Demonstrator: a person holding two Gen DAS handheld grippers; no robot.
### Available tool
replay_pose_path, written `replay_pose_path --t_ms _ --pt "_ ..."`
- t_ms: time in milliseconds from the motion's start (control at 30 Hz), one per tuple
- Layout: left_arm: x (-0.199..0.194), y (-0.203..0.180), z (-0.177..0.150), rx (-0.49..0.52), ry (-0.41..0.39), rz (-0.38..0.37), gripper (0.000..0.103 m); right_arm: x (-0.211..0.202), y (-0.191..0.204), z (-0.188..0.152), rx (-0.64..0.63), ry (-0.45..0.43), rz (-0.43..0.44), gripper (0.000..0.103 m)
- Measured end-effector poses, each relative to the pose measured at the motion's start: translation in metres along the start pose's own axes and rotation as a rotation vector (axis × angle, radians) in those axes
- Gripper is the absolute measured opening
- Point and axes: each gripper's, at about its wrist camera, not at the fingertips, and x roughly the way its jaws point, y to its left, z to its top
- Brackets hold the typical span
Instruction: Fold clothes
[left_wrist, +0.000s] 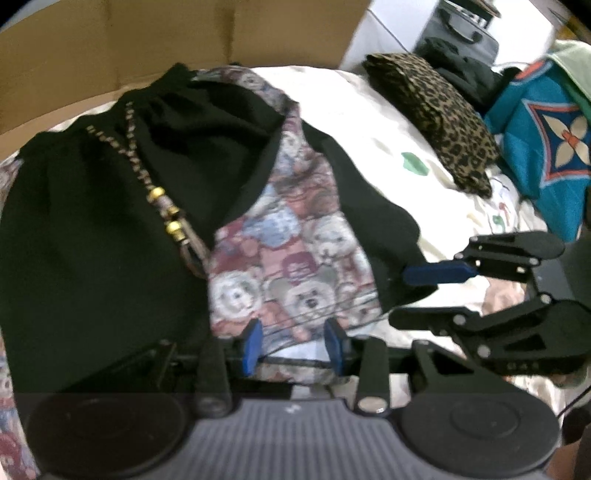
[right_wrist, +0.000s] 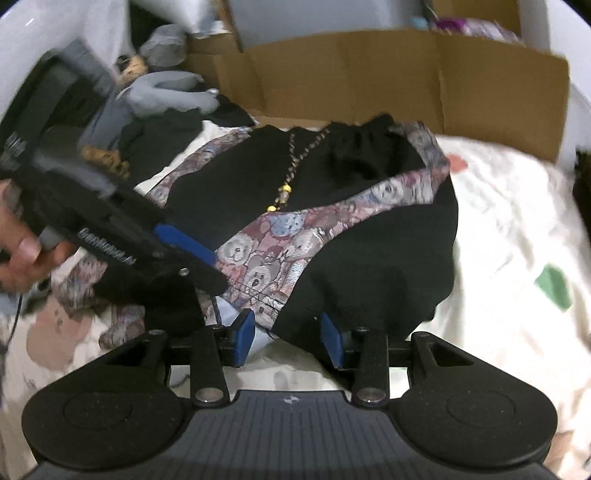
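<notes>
left wrist view:
garment (left_wrist: 110, 229): soft black cloth with woven teddy-bear panel, lying rumpled on cream bedsheet (left_wrist: 369, 110)
cord (left_wrist: 162, 199): braided, gold beads
left gripper (left_wrist: 294, 345): blue pads apart, bear hem between them

right wrist view:
right gripper (right_wrist: 287, 338): jaws apart over black hem
cardboard (right_wrist: 406, 74): flat, behind garment

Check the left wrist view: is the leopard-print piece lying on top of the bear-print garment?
No, the leopard-print piece lies apart on the bedsheet.
</notes>
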Motion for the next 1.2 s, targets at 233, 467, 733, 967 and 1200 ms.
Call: replay_pose_path --t_ms 233,467,733,967,1200 --pt "-0.006 0.017 -0.01 -0.06 -0.004 0.034 0.04 0.029 -0.018 0.009 0.21 0.034 0.028 0.047" --pt "-0.017 0.026 -0.019 -0.072 -0.003 0.064 0.041 0.049 -0.022 0.011 0.213 0.065 0.003 0.029" --pt "-0.025 0.035 -0.029 -0.096 -0.003 0.09 0.043 0.018 -0.029 0.009 0.221 0.046 0.028 0.01" --pt "-0.025 0.03 -0.028 -0.097 -0.007 0.07 0.047 -0.031 -0.055 0.005 0.269 0.035 -0.003 0.008" --pt "-0.015 0.011 -0.025 -0.072 -0.003 0.022 0.047 -0.061 -0.1 -0.004 0.3 0.041 -0.077 0.006"
